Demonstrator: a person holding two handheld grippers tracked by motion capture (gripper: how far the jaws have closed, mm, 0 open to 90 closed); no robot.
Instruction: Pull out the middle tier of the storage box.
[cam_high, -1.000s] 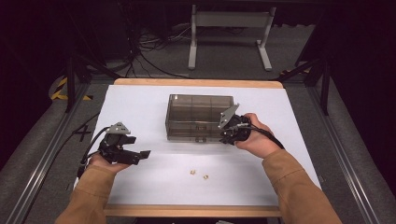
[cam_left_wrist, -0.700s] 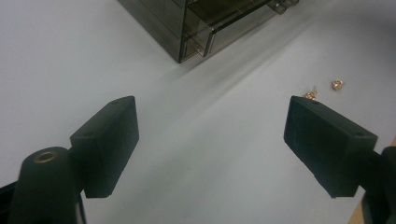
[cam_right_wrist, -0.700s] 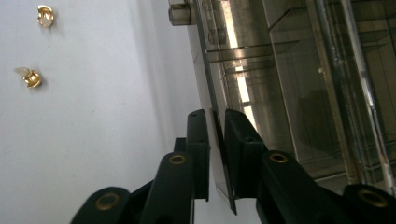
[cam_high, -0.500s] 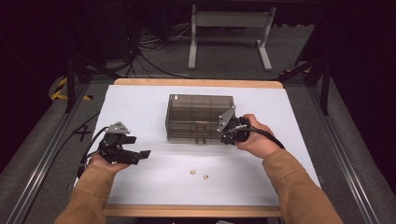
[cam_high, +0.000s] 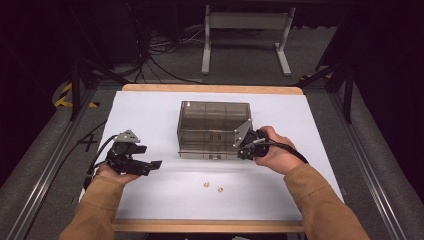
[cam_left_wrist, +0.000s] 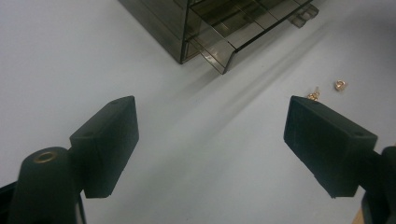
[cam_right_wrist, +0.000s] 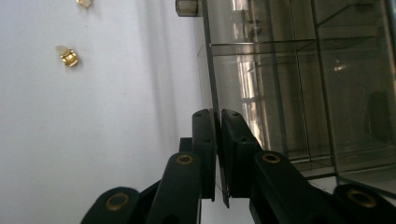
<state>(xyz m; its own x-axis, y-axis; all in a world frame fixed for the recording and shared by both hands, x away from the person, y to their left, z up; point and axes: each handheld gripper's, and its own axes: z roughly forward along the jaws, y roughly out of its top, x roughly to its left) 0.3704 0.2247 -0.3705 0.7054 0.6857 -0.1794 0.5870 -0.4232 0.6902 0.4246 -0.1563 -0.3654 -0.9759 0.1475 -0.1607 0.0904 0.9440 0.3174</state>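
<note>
R gripper (cam_right_wrist: 218, 140) sits at the front right corner of the smoky clear drawer box (cam_high: 212, 127), mid-table toward the far edge; its jaws have just been closing and now pinch the thin front panel of a drawer (cam_right_wrist: 215, 93) betw. the pads. L gripper (cam_high: 150, 165) rests near the table's (cam_high: 150, 107) left edge, well apart from the box, jaws spread wide w/ nothing betw. them. Two small brass nuts (cam_high: 212, 187) lie close together near the front edge, just beside each other.
</note>
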